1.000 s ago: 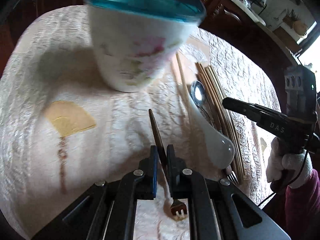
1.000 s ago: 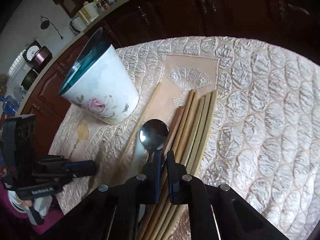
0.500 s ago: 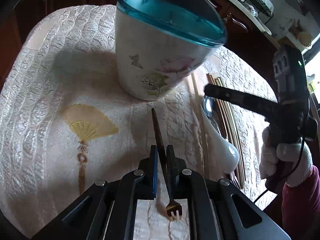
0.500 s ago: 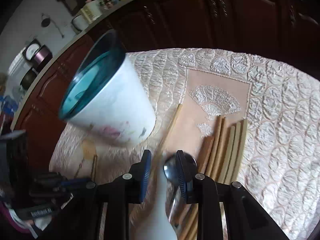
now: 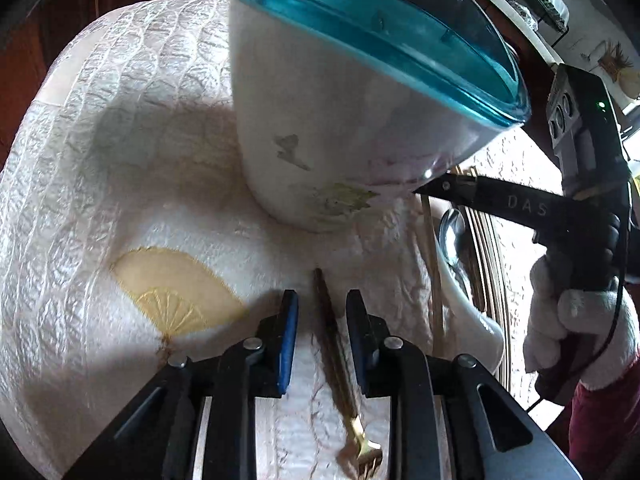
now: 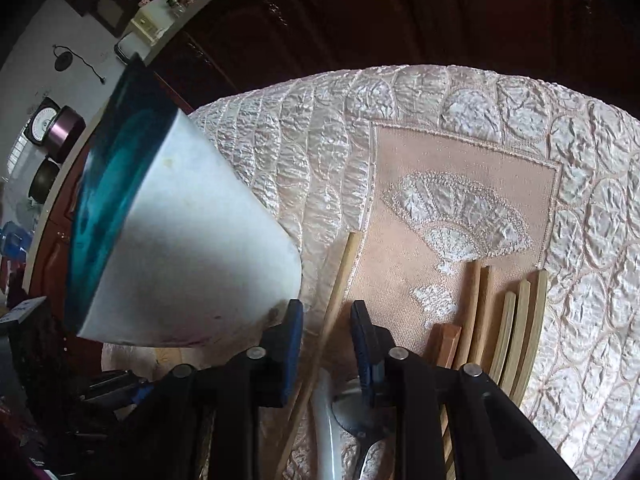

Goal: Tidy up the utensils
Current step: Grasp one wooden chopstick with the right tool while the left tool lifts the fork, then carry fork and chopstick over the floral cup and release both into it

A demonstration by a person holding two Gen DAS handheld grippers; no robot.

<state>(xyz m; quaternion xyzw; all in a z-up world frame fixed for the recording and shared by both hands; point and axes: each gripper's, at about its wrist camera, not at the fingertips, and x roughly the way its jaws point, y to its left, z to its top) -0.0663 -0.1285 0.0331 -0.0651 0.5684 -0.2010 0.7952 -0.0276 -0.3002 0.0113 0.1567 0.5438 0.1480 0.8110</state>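
While the small fork (image 5: 336, 356) lies on the quilted tablecloth (image 5: 120, 128) between the opening, spread jaws of the left gripper (image 5: 322, 322), the right gripper (image 6: 326, 330) closes around a single chopstick (image 6: 340, 280), its pads not yet touching.

Judging by the task, both pieces belong in the white cup with the teal rim (image 5: 340, 120), which stands just beyond the fork's dark handle and leans large over both views. To pick well, each gripper should centre on its stick and pinch near the middle so it does not swing. Room is tight: the cup wall sits just beside the right gripper's left finger, and a metal spoon (image 5: 452, 232), a white ceramic spoon (image 5: 476, 312) and more chopsticks (image 6: 516, 332) crowd the right; open cloth lies left of the fork.
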